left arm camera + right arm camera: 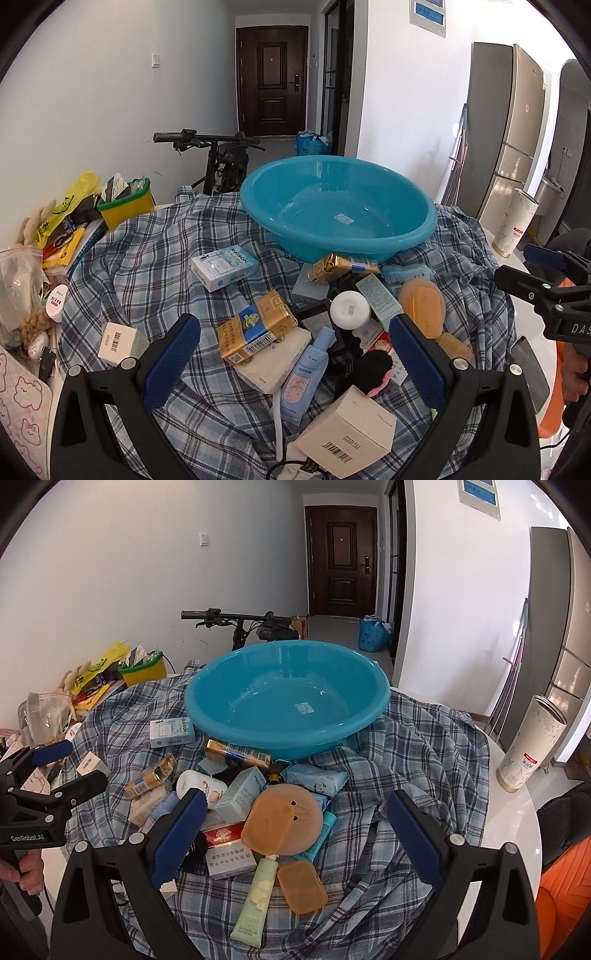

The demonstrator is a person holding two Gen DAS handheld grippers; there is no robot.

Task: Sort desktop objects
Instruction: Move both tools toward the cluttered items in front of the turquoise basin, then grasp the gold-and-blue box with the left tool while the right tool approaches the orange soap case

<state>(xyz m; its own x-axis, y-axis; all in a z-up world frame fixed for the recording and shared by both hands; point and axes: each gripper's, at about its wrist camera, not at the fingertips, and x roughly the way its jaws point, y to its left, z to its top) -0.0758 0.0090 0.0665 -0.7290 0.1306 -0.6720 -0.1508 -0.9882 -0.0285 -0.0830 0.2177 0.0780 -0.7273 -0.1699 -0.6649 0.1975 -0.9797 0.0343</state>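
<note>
A blue plastic basin (pixel 295 192) (pixel 229 679) stands empty at the back of a plaid cloth (pixel 147 266) (pixel 424 746). In front of it lies a pile of small items: a gold-and-blue cigarette pack (pixel 255 326), a RAISON box (pixel 224 267) (pixel 172 733), a white jar (pixel 349 309), a light blue bottle (pixel 304 376), orange cases (pixel 284 819), a green tube (pixel 255 897) and a red-and-white carton (pixel 227 849). My left gripper (pixel 295 358) is open above the pile. My right gripper (pixel 295 830) is open above the orange cases.
Clutter with a yellow-green bin (pixel 125 206) lies at the table's left edge. A white patterned cylinder (pixel 528 746) stands at the right on the white table. A bicycle (pixel 221 155) leans behind the table. A cardboard box (pixel 347 432) lies near the front.
</note>
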